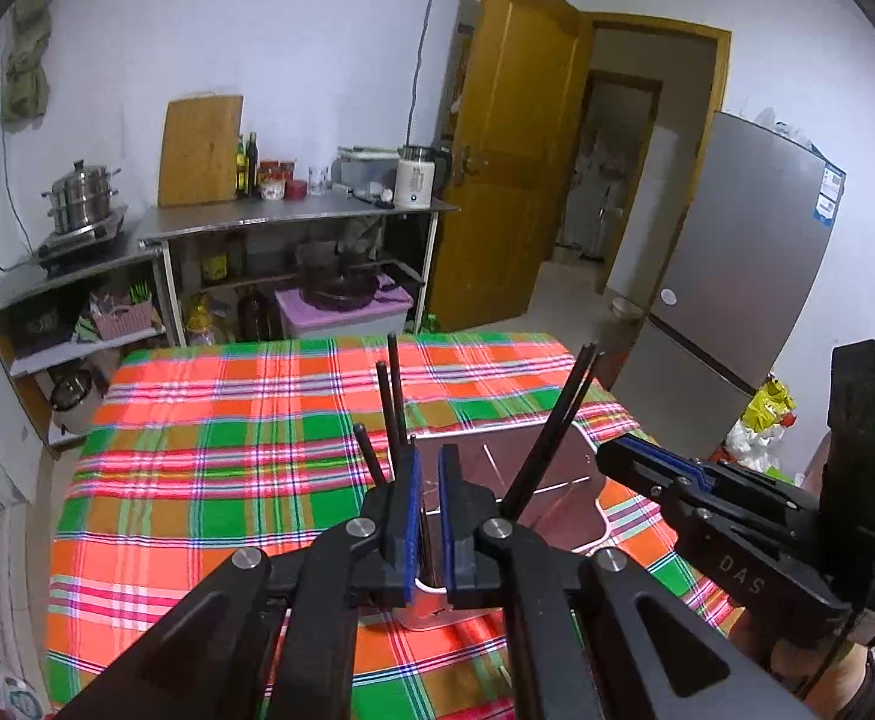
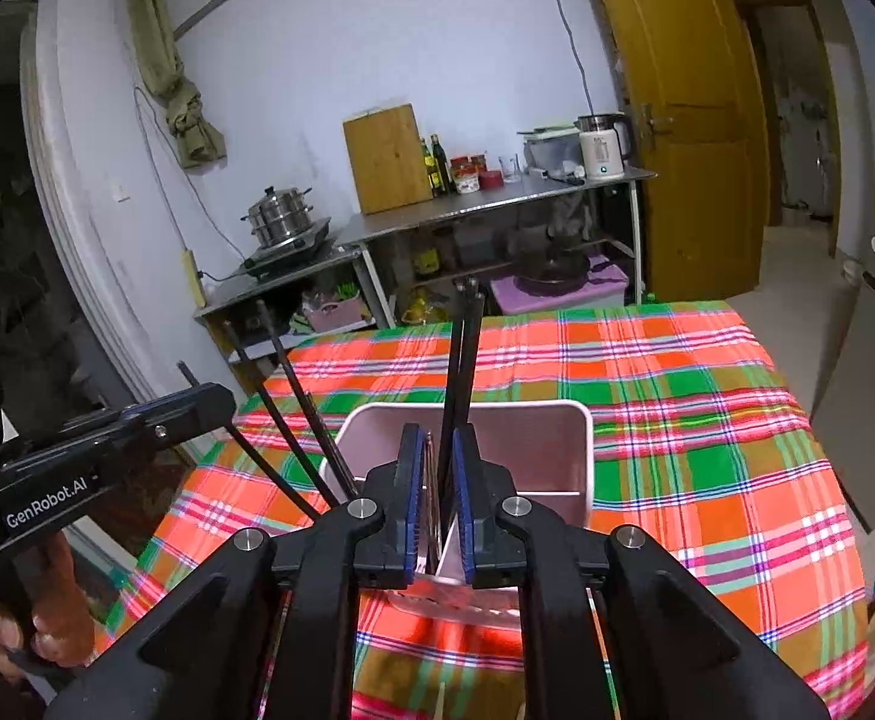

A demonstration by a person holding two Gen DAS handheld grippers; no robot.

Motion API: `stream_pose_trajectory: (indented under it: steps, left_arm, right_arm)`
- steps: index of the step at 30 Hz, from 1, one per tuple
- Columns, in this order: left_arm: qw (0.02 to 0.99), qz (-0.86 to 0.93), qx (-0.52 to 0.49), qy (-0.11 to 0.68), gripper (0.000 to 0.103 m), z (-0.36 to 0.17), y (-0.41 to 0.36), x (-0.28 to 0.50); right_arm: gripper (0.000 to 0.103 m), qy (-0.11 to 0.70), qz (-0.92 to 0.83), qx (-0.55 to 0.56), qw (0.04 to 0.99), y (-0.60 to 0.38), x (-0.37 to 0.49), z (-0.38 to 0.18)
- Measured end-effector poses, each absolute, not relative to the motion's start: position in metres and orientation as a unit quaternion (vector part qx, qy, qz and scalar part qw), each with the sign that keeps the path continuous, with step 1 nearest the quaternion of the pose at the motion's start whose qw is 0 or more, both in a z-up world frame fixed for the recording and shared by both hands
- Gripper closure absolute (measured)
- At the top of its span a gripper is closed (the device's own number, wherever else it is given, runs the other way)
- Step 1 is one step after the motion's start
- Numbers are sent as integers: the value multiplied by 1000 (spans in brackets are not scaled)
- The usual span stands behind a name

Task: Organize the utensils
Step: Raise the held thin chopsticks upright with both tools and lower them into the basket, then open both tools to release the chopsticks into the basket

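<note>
A pale pink utensil holder [image 2: 557,450] with a divider stands on the plaid tablecloth; it also shows in the left wrist view [image 1: 533,468]. Several black chopsticks [image 2: 461,372] stand in it, some leaning left [image 2: 293,396]; they also show in the left wrist view [image 1: 557,432]. My right gripper [image 2: 437,504] is over the holder, its blue pads [image 2: 413,492] nearly closed on a thin metal utensil [image 2: 434,510]. My left gripper [image 1: 428,516] hovers over the holder's near edge with jaws narrow; whether it holds something is unclear. Each gripper shows in the other's view [image 1: 707,498] [image 2: 107,438].
The table [image 1: 227,420] carries a red, green and orange plaid cloth. Behind it stand steel shelves [image 1: 293,222] with a pot, cutting board, bottles and kettle. An open wooden door [image 1: 515,150] and a grey fridge [image 1: 737,252] are at the right.
</note>
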State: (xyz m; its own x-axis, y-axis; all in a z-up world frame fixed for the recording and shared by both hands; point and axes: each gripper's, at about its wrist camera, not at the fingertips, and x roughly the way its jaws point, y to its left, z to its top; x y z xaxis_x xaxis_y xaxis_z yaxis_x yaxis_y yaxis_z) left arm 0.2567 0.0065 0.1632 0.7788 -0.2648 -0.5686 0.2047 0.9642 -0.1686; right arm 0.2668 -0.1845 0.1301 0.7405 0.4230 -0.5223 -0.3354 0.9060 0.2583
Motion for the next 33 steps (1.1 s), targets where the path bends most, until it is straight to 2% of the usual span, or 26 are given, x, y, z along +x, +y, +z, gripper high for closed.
stream_pose_trajectory:
  steps: [12, 33]
  left_arm:
    - [946, -122, -69, 292, 98, 164, 15, 197]
    - [926, -131, -88, 342, 98, 93, 6, 124]
  right_arm:
    - [92, 270, 201, 65, 940, -205, 212, 146]
    - [92, 289, 189, 71, 936, -238, 136, 107]
